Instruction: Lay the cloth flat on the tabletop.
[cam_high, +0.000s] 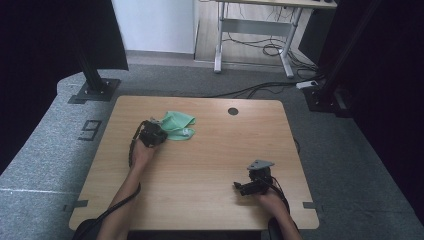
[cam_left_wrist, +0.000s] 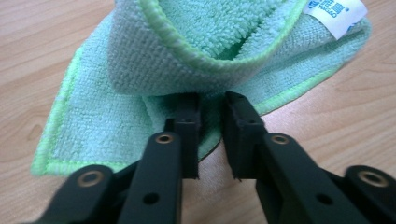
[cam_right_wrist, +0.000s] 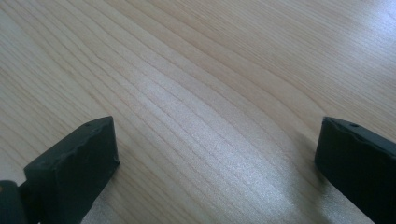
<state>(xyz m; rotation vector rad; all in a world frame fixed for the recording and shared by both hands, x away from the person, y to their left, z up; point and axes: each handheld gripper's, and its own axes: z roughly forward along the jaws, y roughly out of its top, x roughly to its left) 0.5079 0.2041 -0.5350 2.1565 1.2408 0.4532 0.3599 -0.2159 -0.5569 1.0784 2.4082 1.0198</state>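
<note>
A crumpled green microfibre cloth (cam_high: 177, 125) lies on the wooden table (cam_high: 225, 150) at the back left. My left gripper (cam_high: 152, 134) sits at the cloth's near-left edge. In the left gripper view its jaws stand close together with a fold of the cloth (cam_left_wrist: 187, 60) pinched between the tips of the left gripper (cam_left_wrist: 212, 100). A white label (cam_left_wrist: 336, 11) is sewn at the cloth's far corner. My right gripper (cam_high: 245, 187) rests near the table's front right, far from the cloth. The right gripper (cam_right_wrist: 217, 140) is open wide over bare wood, nothing between its jaws.
A round cable hole (cam_high: 233, 111) is set in the table's back edge. Black frame posts (cam_high: 92, 75) stand on the grey carpet at both back corners. A white-legged desk (cam_high: 255, 30) with floor cables stands farther back.
</note>
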